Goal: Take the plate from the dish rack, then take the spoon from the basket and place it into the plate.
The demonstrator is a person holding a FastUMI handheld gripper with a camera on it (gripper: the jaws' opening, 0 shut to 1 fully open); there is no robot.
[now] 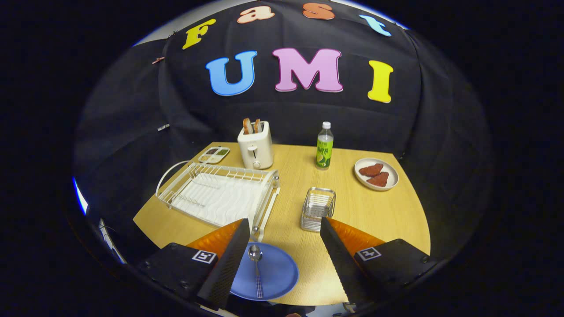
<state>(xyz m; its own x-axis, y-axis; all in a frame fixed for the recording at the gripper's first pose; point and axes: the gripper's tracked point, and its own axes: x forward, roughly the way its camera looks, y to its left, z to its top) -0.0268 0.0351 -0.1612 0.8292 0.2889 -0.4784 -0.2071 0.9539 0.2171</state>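
Note:
A blue plate (275,273) lies flat on the wooden table near its front edge, partly under my left finger. A metal spoon (255,264) rests on the plate, bowl toward the rack. The white dish rack (218,193) stands beyond the left finger with nothing in it. Just ahead of the right finger sits the small wire basket (317,209). My gripper (282,229) hovers above the plate, open, its fingers wide apart with nothing between them.
A white toaster (255,147) with bread stands at the back, a small divided tray (214,155) to its left. A green-labelled bottle (324,147) and a white plate with red pieces (376,174) sit at the back right. Bare wood (379,215) lies right of the basket.

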